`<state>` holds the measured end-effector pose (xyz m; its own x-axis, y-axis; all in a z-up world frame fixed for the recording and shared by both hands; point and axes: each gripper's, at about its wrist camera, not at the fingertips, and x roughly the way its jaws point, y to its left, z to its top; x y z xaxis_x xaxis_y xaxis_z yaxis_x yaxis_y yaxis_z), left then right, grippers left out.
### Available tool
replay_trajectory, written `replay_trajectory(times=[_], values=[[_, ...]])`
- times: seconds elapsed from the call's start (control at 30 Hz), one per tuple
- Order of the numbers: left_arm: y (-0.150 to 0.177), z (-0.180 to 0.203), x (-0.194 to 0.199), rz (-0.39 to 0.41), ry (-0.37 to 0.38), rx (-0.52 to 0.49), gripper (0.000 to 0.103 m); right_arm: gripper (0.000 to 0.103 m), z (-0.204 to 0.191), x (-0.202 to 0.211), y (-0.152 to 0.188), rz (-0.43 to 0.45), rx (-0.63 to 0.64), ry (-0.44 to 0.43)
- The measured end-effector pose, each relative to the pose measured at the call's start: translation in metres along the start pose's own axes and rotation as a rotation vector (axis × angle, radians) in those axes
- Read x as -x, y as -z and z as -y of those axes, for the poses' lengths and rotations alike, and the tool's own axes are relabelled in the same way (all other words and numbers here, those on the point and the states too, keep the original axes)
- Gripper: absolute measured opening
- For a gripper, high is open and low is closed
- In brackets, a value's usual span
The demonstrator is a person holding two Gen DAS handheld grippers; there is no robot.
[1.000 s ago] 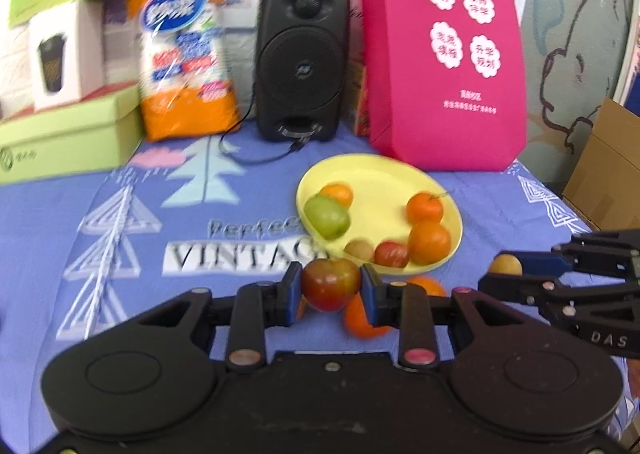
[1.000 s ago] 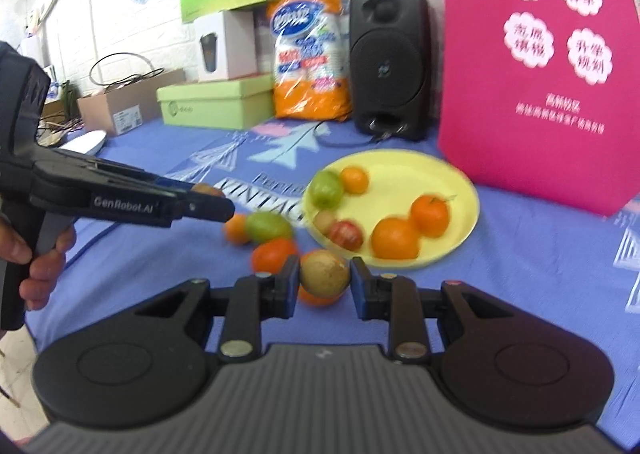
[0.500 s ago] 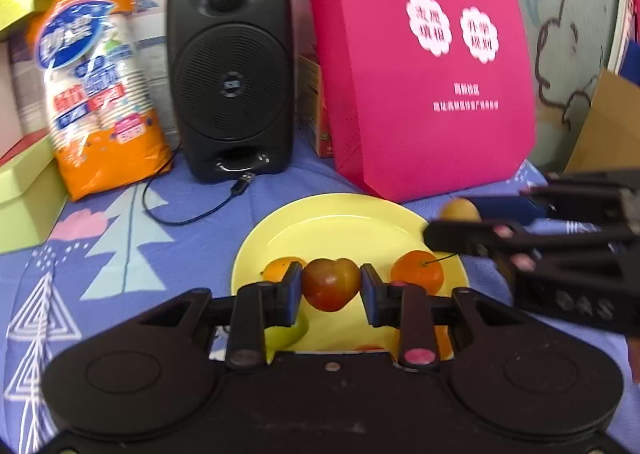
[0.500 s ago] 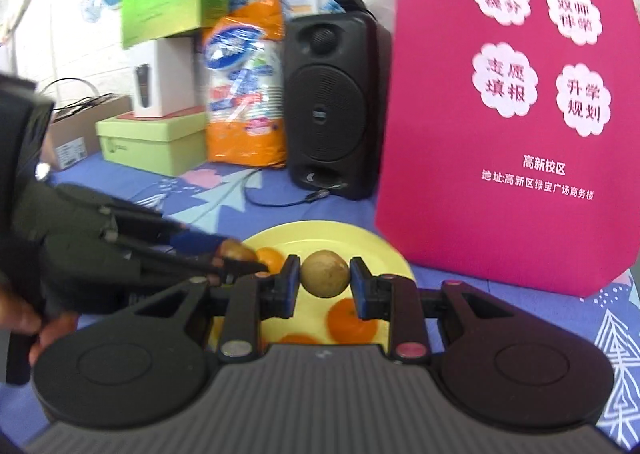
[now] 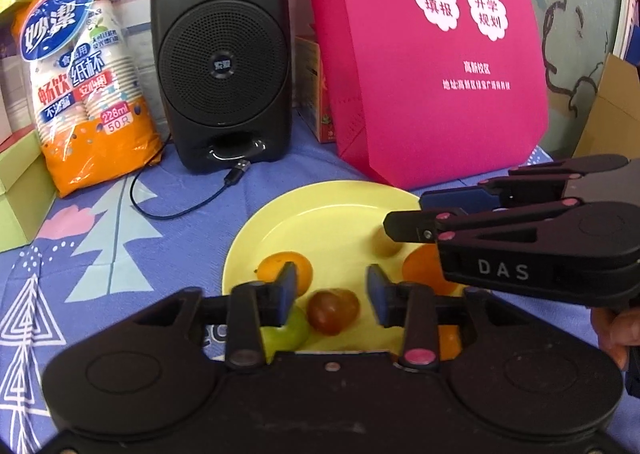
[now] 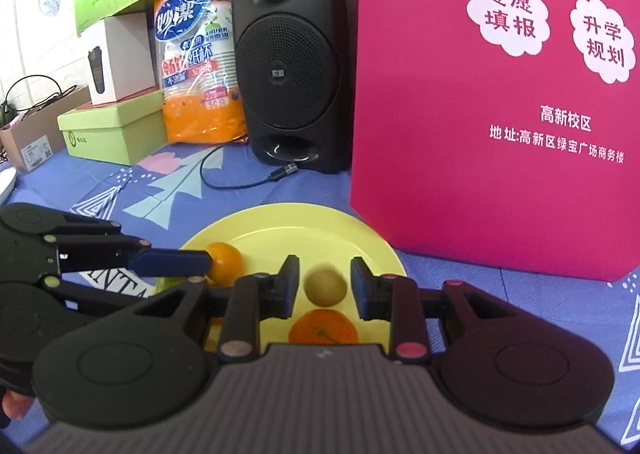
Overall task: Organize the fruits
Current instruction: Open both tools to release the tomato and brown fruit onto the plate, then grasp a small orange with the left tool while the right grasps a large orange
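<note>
A yellow plate (image 5: 320, 213) on the blue cloth holds several fruits. My left gripper (image 5: 332, 286) is open above it. A red-green fruit (image 5: 333, 312) lies free between its fingers, beside a green fruit (image 5: 286, 332) and an orange (image 5: 276, 268). My right gripper (image 6: 325, 282) is open too. A brownish-yellow fruit (image 6: 325, 286) sits loose on the plate (image 6: 280, 225) between its fingers, with an orange (image 6: 323, 328) below it. The right gripper also shows in the left wrist view (image 5: 404, 219), over the same brownish fruit (image 5: 385, 244).
A black speaker (image 5: 222, 53) with a cable, an orange pack of paper cups (image 5: 84, 65) and a pink paper bag (image 5: 432, 53) stand close behind the plate. Green and white boxes (image 6: 112, 125) are at the back left.
Both grippers carried their fruits over the plate and opened. The red-green fruit and the brownish fruit now lie on the plate, free of the fingers.
</note>
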<state>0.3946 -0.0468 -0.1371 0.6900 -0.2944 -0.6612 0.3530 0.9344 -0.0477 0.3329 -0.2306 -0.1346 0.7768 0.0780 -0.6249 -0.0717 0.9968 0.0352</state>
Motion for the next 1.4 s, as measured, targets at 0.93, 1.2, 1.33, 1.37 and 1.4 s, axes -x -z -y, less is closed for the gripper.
replay_trajectory(times=[0.93,1.2,1.33,1.37,1.4], values=[[0.109,-0.042,0.119,0.026,-0.050,0.195,0.082,0.059,-0.059,0.108,0.098,0.031,-0.014,-0.152],[0.111,-0.043,0.103,0.011,-0.047,0.194,0.065,0.059,-0.076,0.100,0.109,-0.003,0.014,-0.160],[0.110,-0.047,0.092,0.000,-0.067,0.188,0.058,0.058,-0.078,0.096,0.107,-0.008,0.025,-0.155],[0.110,-0.047,0.088,-0.005,-0.070,0.185,0.051,0.058,-0.079,0.094,0.107,-0.011,0.028,-0.149],[0.109,-0.048,0.084,-0.012,-0.080,0.183,0.048,0.058,-0.079,0.092,0.106,-0.014,0.030,-0.142]])
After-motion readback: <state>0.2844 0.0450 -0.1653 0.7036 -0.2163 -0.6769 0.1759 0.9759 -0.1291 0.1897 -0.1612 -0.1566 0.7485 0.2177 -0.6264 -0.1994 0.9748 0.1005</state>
